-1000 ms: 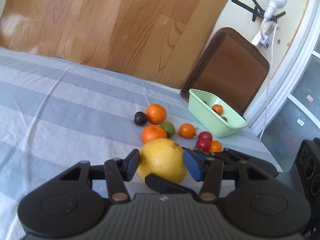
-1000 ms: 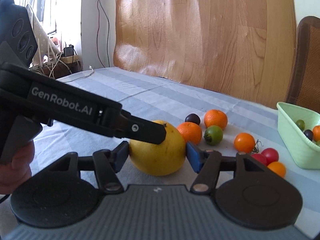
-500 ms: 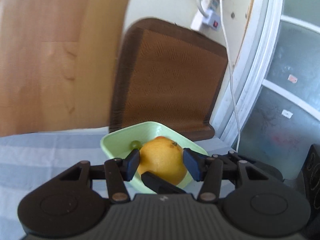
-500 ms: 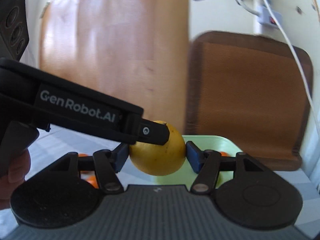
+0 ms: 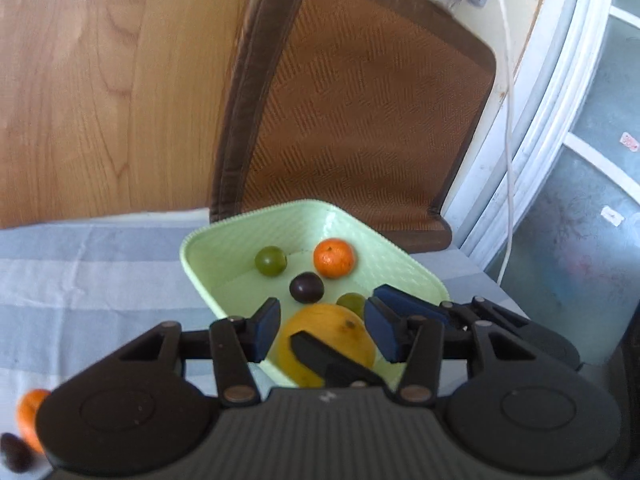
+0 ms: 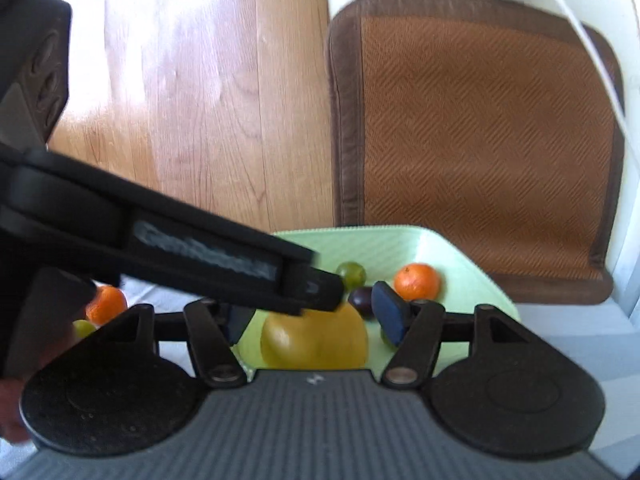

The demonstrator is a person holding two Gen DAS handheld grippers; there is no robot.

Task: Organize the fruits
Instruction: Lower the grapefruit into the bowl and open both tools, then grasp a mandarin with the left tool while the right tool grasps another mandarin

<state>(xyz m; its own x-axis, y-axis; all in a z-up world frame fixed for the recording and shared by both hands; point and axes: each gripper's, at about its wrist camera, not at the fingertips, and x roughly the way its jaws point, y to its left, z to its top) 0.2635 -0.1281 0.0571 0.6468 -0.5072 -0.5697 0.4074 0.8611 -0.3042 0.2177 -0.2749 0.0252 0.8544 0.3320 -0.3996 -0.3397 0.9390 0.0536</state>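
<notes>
A large yellow grapefruit [image 5: 332,336] lies in the near end of the pale green tray [image 5: 404,258], with gaps between it and both pads. My left gripper [image 5: 322,328] is open around it. My right gripper [image 6: 316,318] is open around the same grapefruit [image 6: 316,340], and the left gripper's finger [image 6: 224,260] crosses over it. The tray also holds an orange [image 5: 334,258], a dark plum [image 5: 306,287] and two green fruits [image 5: 271,261].
A brown woven chair back [image 5: 360,96] stands just behind the tray. An orange [image 5: 30,412] and a dark fruit [image 5: 14,458] lie on the striped cloth at the lower left. A white cable [image 5: 510,120] hangs at the right, near the table edge.
Both grippers carried the grapefruit from the cloth over to the tray, lowered it in, and their jaws have widened off it.
</notes>
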